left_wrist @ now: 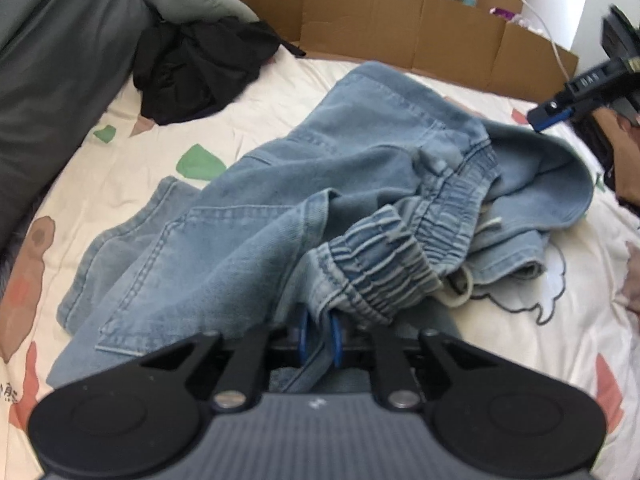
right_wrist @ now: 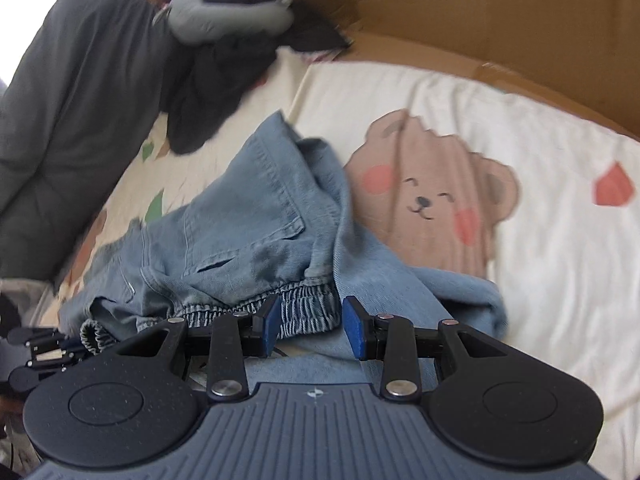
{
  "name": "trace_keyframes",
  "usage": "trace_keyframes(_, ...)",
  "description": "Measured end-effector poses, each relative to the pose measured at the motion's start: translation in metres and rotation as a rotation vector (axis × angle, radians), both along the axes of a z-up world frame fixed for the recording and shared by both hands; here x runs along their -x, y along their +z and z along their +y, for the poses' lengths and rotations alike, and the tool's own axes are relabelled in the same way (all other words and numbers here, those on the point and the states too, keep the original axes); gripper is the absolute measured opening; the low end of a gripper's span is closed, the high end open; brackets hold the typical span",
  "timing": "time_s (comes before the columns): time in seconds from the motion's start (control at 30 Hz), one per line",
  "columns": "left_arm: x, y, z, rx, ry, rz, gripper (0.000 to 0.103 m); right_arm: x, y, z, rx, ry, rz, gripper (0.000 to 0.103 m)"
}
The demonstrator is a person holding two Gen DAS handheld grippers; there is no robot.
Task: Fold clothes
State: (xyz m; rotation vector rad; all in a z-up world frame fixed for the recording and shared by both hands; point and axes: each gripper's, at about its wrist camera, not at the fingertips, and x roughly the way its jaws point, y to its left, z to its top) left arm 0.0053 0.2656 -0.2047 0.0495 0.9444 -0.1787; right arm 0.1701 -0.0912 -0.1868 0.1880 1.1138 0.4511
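Left fingers (left_wrist: 319,338) pinching jeans (left_wrist: 256,216) waistband, right fingers (right_wrist: 311,326) apart

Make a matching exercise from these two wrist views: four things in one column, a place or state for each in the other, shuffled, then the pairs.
Things:
1. left gripper
2. right gripper
3. black garment
4. bear print

Places or states:
A. heaped by the grey bedding
B. shut on the elastic waistband of the light-blue jeans
C. printed on the cream sheet, beside the jeans
D. open, pads either side of the waistband

Pairs: 1-B, 2-D, 3-A, 4-C
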Motion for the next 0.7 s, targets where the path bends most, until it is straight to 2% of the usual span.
trace_keyframes(0.13,0.001,-0.004,0.000,-0.019,-0.051,-0.017,0.016,-0.021,-0.023,0.015,0.005,0.049,0.038,0.041)
trace_keyframes(0.2,0.003,-0.005,0.001,-0.023,-0.072,-0.026,0.017,-0.029,-0.034,0.019,0.017,0.039,0.062,0.048)
trace_keyframes(0.37,0.005,-0.009,-0.004,-0.052,-0.123,-0.041,0.017,-0.043,-0.056,0.022,0.021,0.009,0.091,0.052)
trace_keyframes(0.53,0.006,-0.013,-0.009,-0.126,-0.177,-0.055,0.025,-0.051,-0.066,0.022,0.040,0.002,0.092,0.056)
trace_keyframes(0.7,0.005,-0.010,-0.008,-0.132,-0.191,-0.057,0.025,-0.054,-0.067,0.018,0.036,0.011,0.098,0.060)
